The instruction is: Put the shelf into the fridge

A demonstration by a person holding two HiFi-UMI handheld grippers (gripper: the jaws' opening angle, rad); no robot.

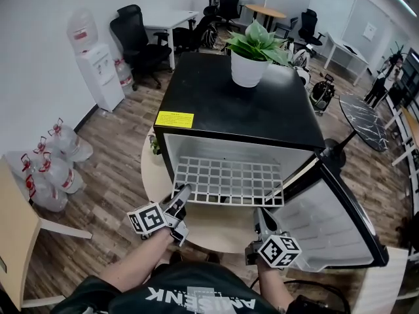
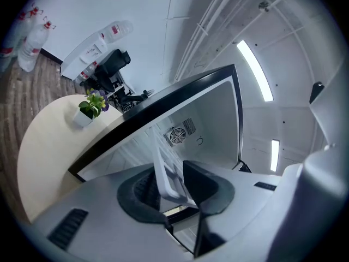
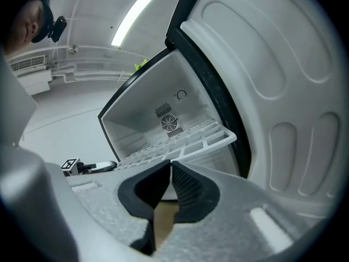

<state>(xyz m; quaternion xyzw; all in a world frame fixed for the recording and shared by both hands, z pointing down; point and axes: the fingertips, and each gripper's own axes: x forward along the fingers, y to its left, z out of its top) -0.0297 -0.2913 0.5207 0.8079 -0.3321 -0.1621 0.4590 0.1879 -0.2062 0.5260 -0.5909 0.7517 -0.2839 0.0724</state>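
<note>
**Fingers point(image 2: 204, 185) pinching the wire shelf point(image 1: 229, 178) at its front rail, mini fridge point(image 1: 229, 103) lying straight ahead**

Nearest the person, the left gripper point(image 1: 182, 193) is clamping the shelf's front-left corner, and its own view is showing the white wire standing edge-on between the dark pads. The right gripper point(image 1: 262, 216) is reaching the same rail near the front-right corner. Its fingers are pressing almost together with the thin rail crossing right at their tips, so it is most likely nipping that rail.

The shelf is lying level. Its rear part is already sitting inside the fridge, while its front strip is hanging out over the round table point(image 1: 216, 234). Its long axis is running left to right across the opening, square to both grippers. Each hand is equally near, one at each end, so the remaining travel is pointing straight away from the fingers toward the fan grille point(image 3: 169, 123) on the back wall.

To the right, the door point(image 1: 340, 221) is standing wide open, just beside the right gripper. Its moulded liner is carrying nothing. Inside, the cavity is holding only the shelf, as far as the views are showing.

On top of the fridge, a potted plant point(image 1: 252, 57) is standing behind a yellow label point(image 1: 174, 119).
</note>
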